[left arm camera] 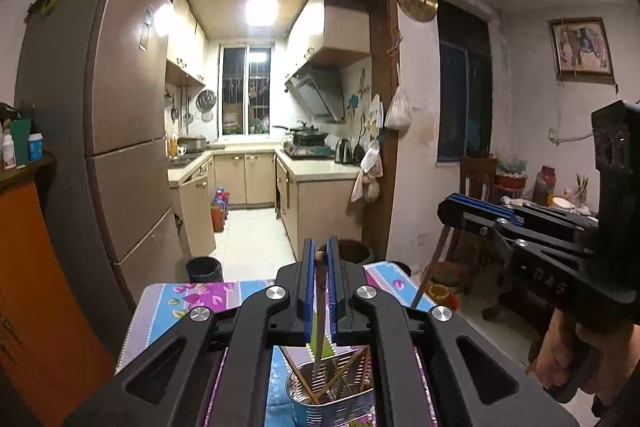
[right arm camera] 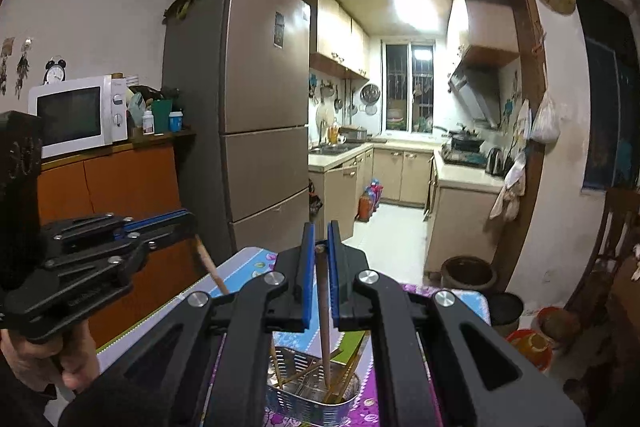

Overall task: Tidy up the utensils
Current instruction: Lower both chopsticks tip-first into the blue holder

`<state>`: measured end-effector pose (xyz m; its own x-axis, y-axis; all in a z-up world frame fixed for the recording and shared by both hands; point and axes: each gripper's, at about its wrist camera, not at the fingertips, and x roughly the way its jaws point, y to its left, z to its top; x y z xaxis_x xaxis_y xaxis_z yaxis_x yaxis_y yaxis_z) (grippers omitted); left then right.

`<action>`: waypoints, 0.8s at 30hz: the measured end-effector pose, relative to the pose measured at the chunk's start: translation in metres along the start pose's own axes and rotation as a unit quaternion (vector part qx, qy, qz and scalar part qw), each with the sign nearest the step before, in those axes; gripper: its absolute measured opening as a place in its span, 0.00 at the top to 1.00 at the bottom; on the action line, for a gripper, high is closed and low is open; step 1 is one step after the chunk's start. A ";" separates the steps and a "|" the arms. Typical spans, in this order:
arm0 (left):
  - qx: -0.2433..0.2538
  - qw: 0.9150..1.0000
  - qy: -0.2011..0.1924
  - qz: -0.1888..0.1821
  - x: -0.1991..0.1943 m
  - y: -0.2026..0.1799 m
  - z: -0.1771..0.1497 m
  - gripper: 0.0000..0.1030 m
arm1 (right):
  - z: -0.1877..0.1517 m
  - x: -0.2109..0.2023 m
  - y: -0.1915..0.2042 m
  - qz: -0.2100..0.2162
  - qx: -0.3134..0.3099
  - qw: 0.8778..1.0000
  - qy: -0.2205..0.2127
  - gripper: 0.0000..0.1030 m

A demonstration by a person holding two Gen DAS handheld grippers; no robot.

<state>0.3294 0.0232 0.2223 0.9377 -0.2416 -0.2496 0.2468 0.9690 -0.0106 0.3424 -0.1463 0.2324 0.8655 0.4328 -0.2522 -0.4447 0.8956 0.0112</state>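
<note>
Perforated steel forms the wall of the oval utensil caddy [right arm camera: 310, 405], which is seen below the fingers of both grippers, standing on the floral purple-and-blue cloth of the counter [left arm camera: 192, 301]. A slender brown wooden chopstick [right arm camera: 323, 307] is pinched between the blue-padded fingers of the right gripper [right arm camera: 319, 239]; its upper end sits near the fingertips and its lower end is pointed down into the caddy, seemingly so that it can be dropped in upright. A second thin brown stick with a knobbed top [left arm camera: 320, 303] is clamped likewise between the fingers of the left gripper [left arm camera: 319, 251], and its tip is also aimed down at the caddy's opening. Several other chopsticks [left arm camera: 348, 367] are leaned at angles inside the caddy, below the fingers. Both sticks appear to be held near vertical so that they clear the rim and slide in among those already stored. The task is judged to be well under way, with release into the caddy likely next.
</note>
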 end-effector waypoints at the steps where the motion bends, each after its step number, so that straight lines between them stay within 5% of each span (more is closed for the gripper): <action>1: -0.002 1.000 0.007 0.000 0.008 0.002 -0.002 0.93 | -0.002 0.002 -0.002 0.002 0.003 1.000 0.003 0.95; 21: -0.019 0.995 0.090 0.027 0.092 0.025 -0.037 0.93 | -0.045 0.078 -0.039 0.003 0.059 0.993 0.098 0.95; 24: -0.021 0.995 0.093 0.038 0.097 0.029 -0.040 0.93 | -0.045 0.076 -0.039 -0.005 0.056 0.994 0.093 0.84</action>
<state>0.4180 0.0299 0.1594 0.8910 -0.1586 -0.4255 0.1638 0.9862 -0.0246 0.4152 -0.1534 0.1692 0.8069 0.4069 -0.4282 -0.3986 0.9101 0.1137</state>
